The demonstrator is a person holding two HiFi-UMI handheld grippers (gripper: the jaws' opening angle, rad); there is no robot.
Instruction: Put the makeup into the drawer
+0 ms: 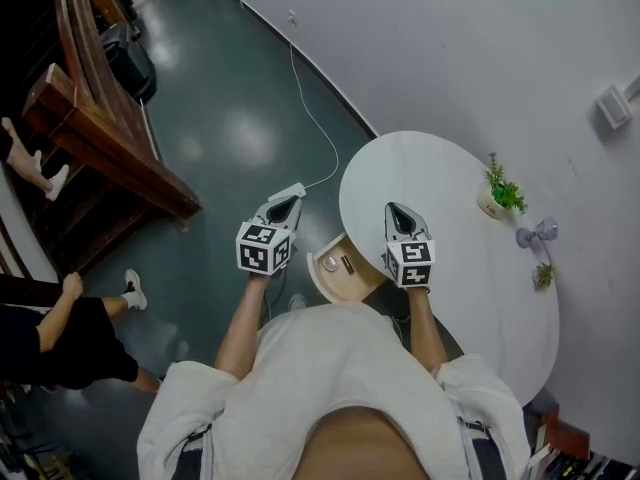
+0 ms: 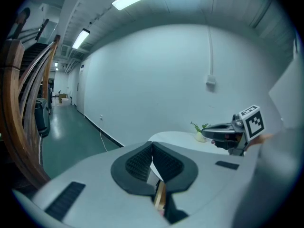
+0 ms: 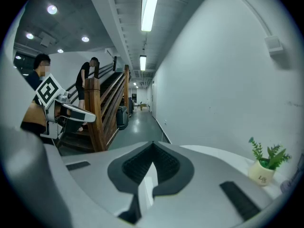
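A light wooden drawer (image 1: 362, 276) stands pulled out from under the round white table (image 1: 450, 268), between my two hands. In it lie a small pink round makeup case (image 1: 330, 263) and a dark stick-shaped piece (image 1: 347, 265). My left gripper (image 1: 288, 202) hovers over the floor just left of the drawer, its jaws shut with nothing between them (image 2: 152, 144). My right gripper (image 1: 393, 209) hangs above the table's near edge, to the right of the drawer, also shut and empty (image 3: 153, 144). Each gripper shows in the other's view: the right gripper (image 2: 214, 133) and the left gripper (image 3: 76, 112).
A small potted plant (image 1: 500, 194) stands at the table's far side, with a purple glass piece (image 1: 537, 234) and a tiny green sprig (image 1: 543, 275) near it. A white cable (image 1: 312, 118) runs over the dark floor. A wooden staircase (image 1: 100, 133) and people's legs (image 1: 60, 318) are at the left.
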